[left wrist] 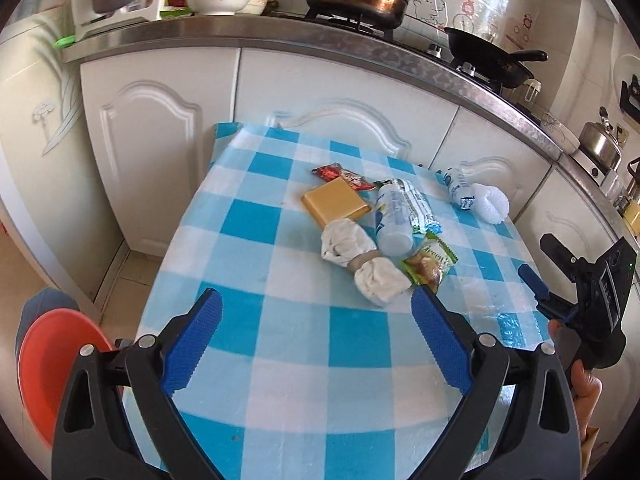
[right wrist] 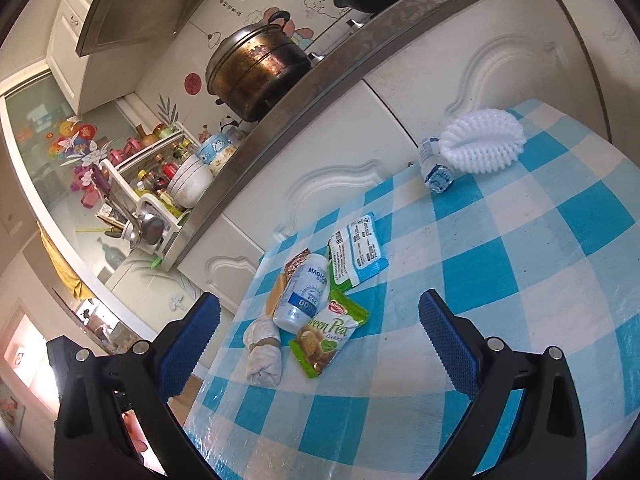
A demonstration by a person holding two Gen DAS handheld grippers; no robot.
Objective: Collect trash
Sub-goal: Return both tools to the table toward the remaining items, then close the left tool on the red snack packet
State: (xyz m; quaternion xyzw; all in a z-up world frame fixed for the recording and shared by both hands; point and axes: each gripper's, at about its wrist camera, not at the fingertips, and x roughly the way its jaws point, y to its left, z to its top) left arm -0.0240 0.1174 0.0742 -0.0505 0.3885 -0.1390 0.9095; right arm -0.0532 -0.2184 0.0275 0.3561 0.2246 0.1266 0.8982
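checkered tablecloth (left wrist: 280,320) holds wrappers, perhaps a rolled rag (left wrist: 362,258); left gripper (left wrist: 316,332) and right gripper (right wrist: 320,332) hover with jaws spread.

- Left gripper (left wrist: 316,336): black plastic arms with triangular cutouts, blue ribbed pads (left wrist: 440,340), silver screw heads at the pivots.
- Right gripper (right wrist: 320,340): same build, black body, blue textured pads (right wrist: 448,344), silver screws.
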